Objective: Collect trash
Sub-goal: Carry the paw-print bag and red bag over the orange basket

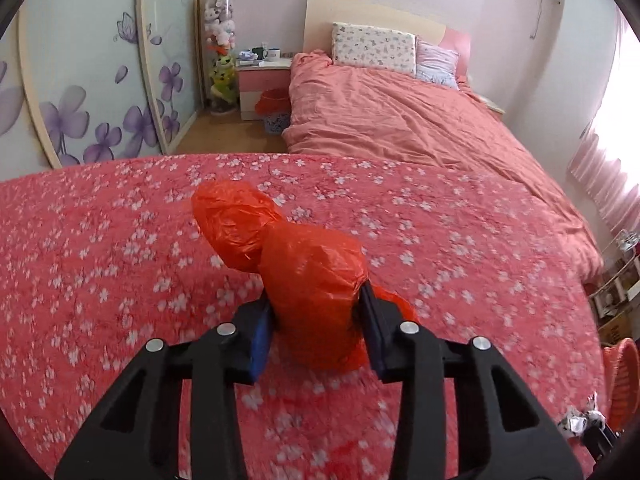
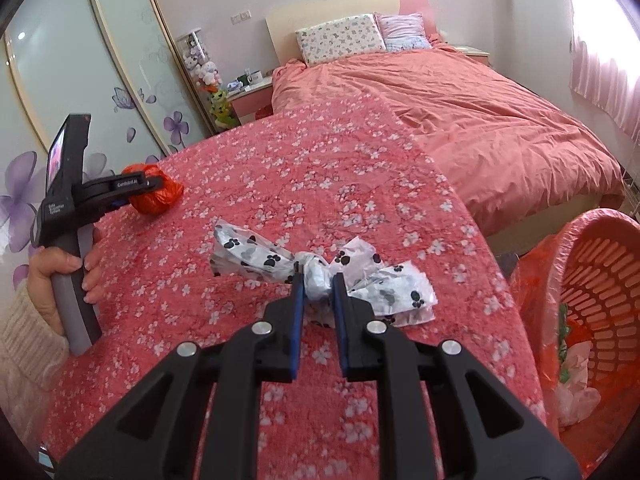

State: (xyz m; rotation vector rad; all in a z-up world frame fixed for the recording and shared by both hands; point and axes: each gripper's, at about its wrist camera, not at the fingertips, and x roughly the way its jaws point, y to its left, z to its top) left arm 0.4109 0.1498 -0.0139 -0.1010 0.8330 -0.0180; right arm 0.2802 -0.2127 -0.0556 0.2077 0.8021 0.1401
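My left gripper [image 1: 316,300] is shut on a crumpled orange plastic bag [image 1: 296,264] just above the red flowered blanket [image 1: 120,240]. In the right wrist view the same bag [image 2: 154,196] sits in the left gripper [image 2: 150,183] at the far left. My right gripper [image 2: 318,280] is shut on the knot of a white paw-print plastic bag [image 2: 320,272] that rests on the blanket [image 2: 280,168]. That bag also shows at the edge of the left wrist view [image 1: 580,420].
An orange laundry basket [image 2: 592,288] lined with an orange bag and holding some trash stands off the blanket's right edge. Behind lie a bed with a pink duvet [image 2: 480,120], pillows, a nightstand [image 1: 264,80] and a flowered wardrobe [image 1: 80,80].
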